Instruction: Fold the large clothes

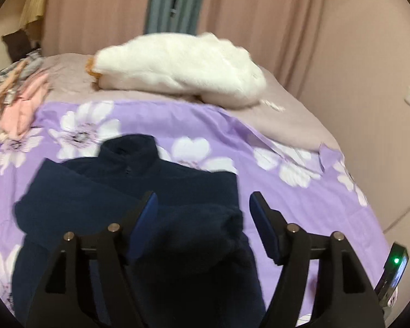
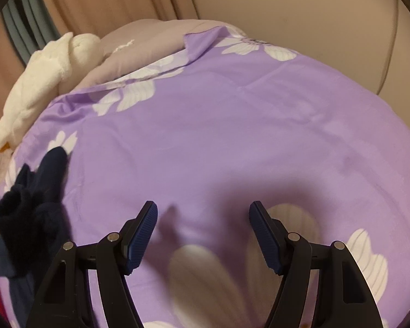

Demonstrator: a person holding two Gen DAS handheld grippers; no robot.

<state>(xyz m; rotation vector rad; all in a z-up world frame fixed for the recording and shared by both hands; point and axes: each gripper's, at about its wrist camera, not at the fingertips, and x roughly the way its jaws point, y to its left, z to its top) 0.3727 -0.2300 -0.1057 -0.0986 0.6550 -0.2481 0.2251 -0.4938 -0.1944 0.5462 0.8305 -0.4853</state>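
Observation:
A dark navy fleece jacket lies on a purple floral bedsheet, collar away from me, with both sleeves folded in over its body. My left gripper is open above the jacket's lower middle, a bunched sleeve end between and below its blue pads, not pinched. In the right wrist view my right gripper is open and empty over bare sheet. The jacket shows only as a dark bunch at the left edge there.
A white plush toy lies on a grey blanket at the far end of the bed. Pink clothes lie at the far left. Curtains and a padded wall stand behind the bed.

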